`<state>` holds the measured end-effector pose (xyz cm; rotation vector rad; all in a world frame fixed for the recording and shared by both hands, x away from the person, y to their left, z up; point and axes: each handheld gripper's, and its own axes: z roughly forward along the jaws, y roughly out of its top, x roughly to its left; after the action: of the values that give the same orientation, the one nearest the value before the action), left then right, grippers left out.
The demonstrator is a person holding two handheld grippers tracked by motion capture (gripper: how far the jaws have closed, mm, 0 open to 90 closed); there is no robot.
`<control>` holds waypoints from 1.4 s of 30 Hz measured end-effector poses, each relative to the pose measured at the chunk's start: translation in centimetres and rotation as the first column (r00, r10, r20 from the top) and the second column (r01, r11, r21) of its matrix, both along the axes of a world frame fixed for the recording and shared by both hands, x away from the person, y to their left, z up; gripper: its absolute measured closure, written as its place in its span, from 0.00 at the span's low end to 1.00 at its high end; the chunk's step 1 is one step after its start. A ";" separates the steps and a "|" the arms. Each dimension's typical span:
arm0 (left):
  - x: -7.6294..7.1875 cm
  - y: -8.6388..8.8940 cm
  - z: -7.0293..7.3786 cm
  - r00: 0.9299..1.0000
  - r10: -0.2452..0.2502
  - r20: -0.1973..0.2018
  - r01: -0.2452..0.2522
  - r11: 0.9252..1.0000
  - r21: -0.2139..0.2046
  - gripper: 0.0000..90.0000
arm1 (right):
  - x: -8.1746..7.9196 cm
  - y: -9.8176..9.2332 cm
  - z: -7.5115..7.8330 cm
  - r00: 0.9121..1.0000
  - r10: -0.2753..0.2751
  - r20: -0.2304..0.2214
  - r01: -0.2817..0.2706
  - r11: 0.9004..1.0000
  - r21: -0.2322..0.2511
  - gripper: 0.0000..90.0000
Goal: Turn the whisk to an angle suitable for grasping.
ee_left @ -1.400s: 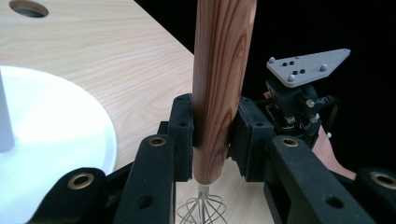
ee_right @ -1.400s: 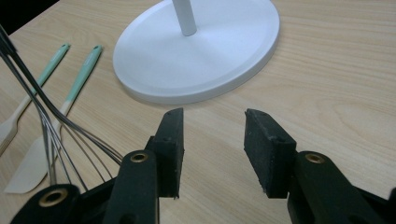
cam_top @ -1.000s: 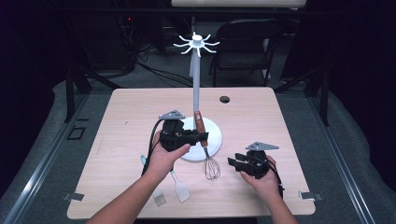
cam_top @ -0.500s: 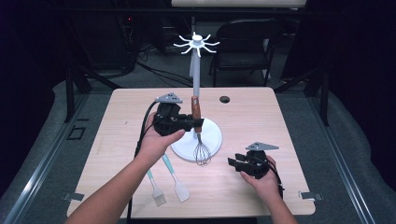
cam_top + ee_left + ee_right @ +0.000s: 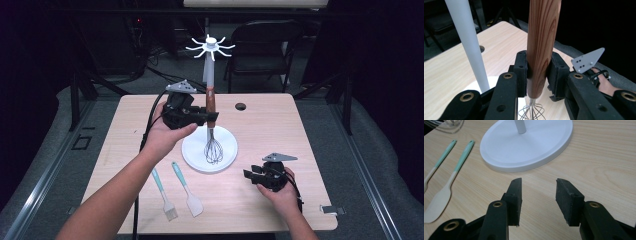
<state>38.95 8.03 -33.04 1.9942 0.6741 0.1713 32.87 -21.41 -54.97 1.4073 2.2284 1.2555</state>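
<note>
Gripping the whisk (image 5: 543, 45), left gripper (image 5: 537, 72); right gripper (image 5: 538, 200) fingers spread, empty

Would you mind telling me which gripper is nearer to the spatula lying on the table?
Right. The right gripper rests on the table just beside the spatula, with nothing between them. The left gripper is raised farther back, holding the whisk.

Dim room, dark chair (image 5: 270, 42) behind light wooden table (image 5: 310, 145), grey floor (image 5: 370, 150), cables (image 5: 165, 75) on it
</note>
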 end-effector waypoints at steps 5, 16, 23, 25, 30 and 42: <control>0.3 0.0 1.7 1.000 0.005 0.018 -0.005 1.000 -0.004 0.79 | 0.0 0.1 -0.1 1.000 -0.004 0.018 0.004 1.000 -0.019 0.59; 1.0 -0.4 4.1 1.000 -0.008 0.027 0.008 1.000 -0.003 0.79 | 0.1 0.2 -0.4 1.000 -0.006 0.021 0.007 0.999 -0.039 0.57; 1.5 -1.2 4.8 1.000 -0.014 0.025 0.014 1.000 -0.004 0.79 | 0.0 0.4 -0.4 1.000 0.002 0.021 -0.002 0.999 -0.041 0.57; 1.8 -1.3 5.0 1.000 -0.009 0.025 0.009 1.000 -0.002 0.79 | 0.0 0.4 -0.5 1.000 0.003 0.021 -0.002 0.999 -0.037 0.57; 2.2 -1.2 5.2 1.000 0.004 0.028 -0.004 1.000 -0.012 0.79 | 0.1 0.3 -0.5 1.000 0.004 0.021 -0.003 0.999 -0.036 0.57; 3.4 -0.9 4.8 0.999 0.033 0.010 -0.033 0.999 -0.023 0.79 | 0.1 0.4 -0.5 1.000 0.009 0.020 -0.008 0.999 -0.045 0.57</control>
<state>42.39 7.15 -28.24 1.9604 0.6996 0.1926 32.94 -21.05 -55.49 1.3643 2.2372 1.2091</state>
